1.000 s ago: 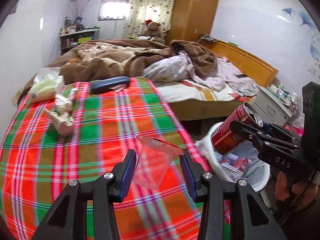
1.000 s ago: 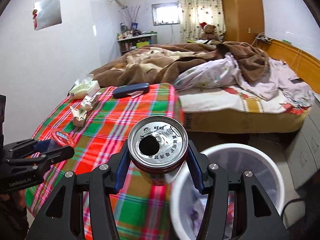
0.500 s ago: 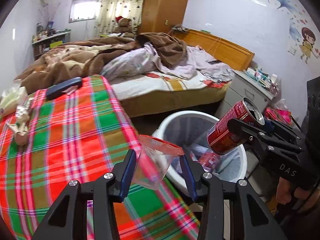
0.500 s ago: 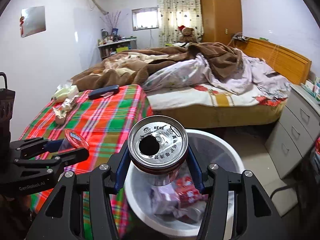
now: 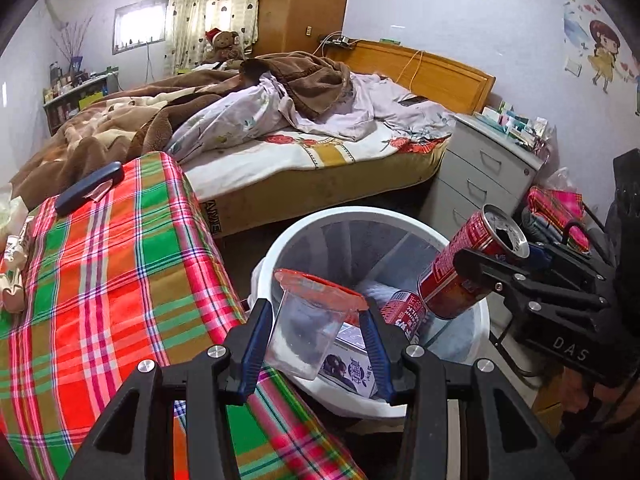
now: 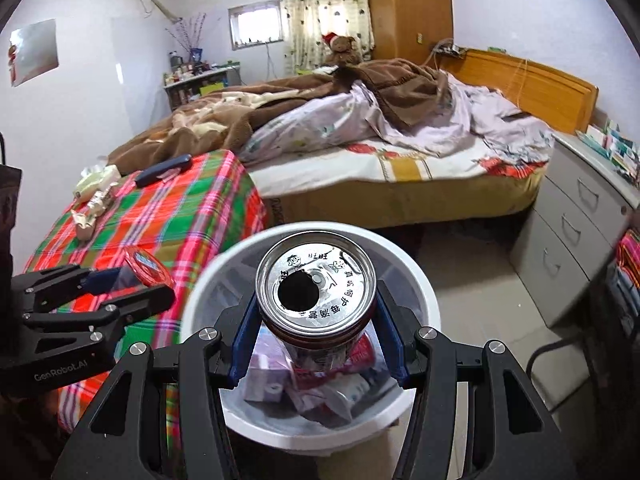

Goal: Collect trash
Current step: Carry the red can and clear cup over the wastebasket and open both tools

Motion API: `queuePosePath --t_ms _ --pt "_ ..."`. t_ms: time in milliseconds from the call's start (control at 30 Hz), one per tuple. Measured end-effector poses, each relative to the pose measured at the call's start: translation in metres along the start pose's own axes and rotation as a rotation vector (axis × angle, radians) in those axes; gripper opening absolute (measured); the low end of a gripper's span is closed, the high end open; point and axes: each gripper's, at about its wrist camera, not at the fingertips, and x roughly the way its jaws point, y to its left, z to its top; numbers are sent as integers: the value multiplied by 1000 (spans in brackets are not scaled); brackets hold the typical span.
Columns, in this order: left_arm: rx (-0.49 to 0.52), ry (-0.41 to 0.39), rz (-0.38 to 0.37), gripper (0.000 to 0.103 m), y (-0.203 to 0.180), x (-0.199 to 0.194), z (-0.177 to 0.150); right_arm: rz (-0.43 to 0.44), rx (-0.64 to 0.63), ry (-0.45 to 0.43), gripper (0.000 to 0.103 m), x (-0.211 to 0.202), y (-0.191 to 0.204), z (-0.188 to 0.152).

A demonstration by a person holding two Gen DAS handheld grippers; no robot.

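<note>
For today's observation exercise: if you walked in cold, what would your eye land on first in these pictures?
First, the red can clamped in the right gripper, held over the white bin. Next, the clear cup with a red rim in the left gripper, at the bin's near edge. Then the bright plaid cloth on the left.

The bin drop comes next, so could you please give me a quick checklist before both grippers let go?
1. Right gripper clamped on can: ok.
2. Can over bin: ok.
3. Left gripper clamped on cup: ok.
4. Cup fully over bin opening: cannot tell, it hangs near the rim by the plaid cloth.
5. Room left in bin above the trash: ok.
6. Grippers apart: ok.
</note>
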Motion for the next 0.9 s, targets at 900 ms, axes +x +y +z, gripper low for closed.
queuePosePath --t_ms 900 --pt "-11 12 1 61 0 12 -1 -7 50 63 67 14 -22 -7"
